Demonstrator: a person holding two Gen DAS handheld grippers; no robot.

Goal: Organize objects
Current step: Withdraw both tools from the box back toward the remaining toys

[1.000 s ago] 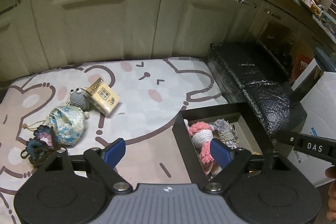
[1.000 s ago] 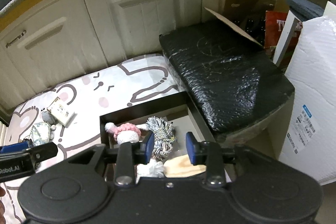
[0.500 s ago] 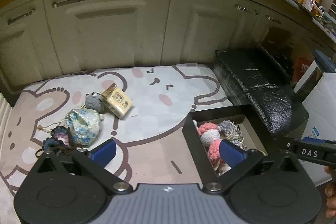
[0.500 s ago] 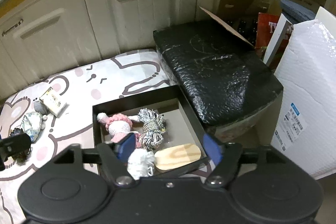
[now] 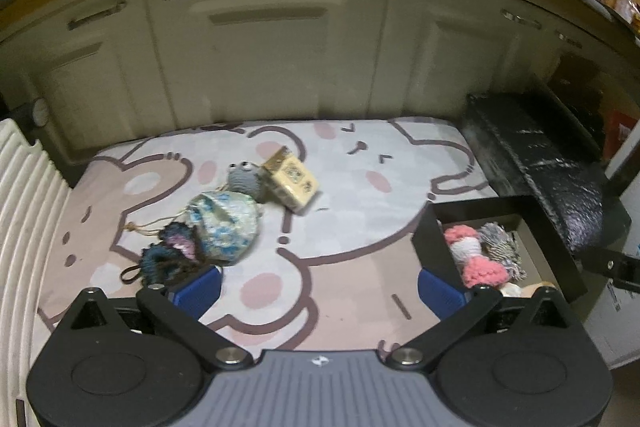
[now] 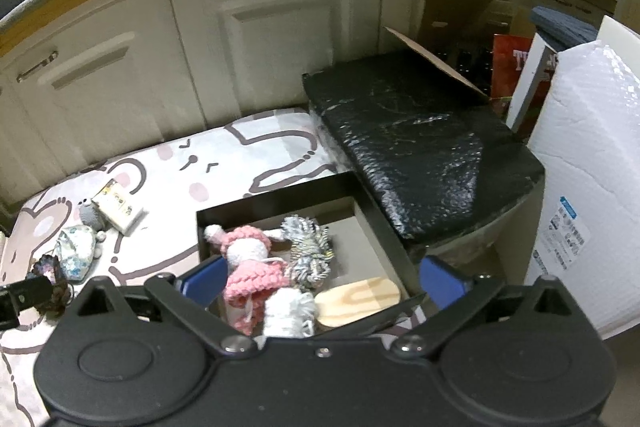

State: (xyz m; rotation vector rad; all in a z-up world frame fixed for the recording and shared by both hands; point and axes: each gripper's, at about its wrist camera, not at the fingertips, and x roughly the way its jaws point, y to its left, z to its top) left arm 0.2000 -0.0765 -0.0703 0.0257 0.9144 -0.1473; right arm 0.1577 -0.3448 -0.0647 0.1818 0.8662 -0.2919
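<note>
A black open box [image 6: 376, 211] sits on the cartoon mat [image 5: 360, 155]. It holds a pink-and-white crochet doll [image 6: 252, 263], a grey striped yarn tassel [image 6: 308, 247], a white pompom [image 6: 288, 311] and a wooden oval piece [image 6: 360, 299]. The box also shows in the left wrist view [image 5: 532, 227]. On the mat lie a tan card box [image 5: 290, 179], a grey crochet toy [image 5: 244, 177], a blue floral pouch [image 5: 226, 223] and a dark crochet piece [image 5: 168, 259]. My left gripper [image 5: 320, 293] is open and empty above the mat. My right gripper [image 6: 316, 281] is open and empty above the box.
Cream cabinet doors [image 5: 280, 47] stand behind the mat. A black wrapped bundle [image 6: 420, 139] lies right of the box. A white bubble-wrapped package [image 6: 592, 167] stands at the far right. A white ribbed surface [image 5: 20, 211] borders the mat's left side.
My right gripper has opened wide and pulled back above the box. My left gripper has drawn back and opened wider, so more of the mat shows.
</note>
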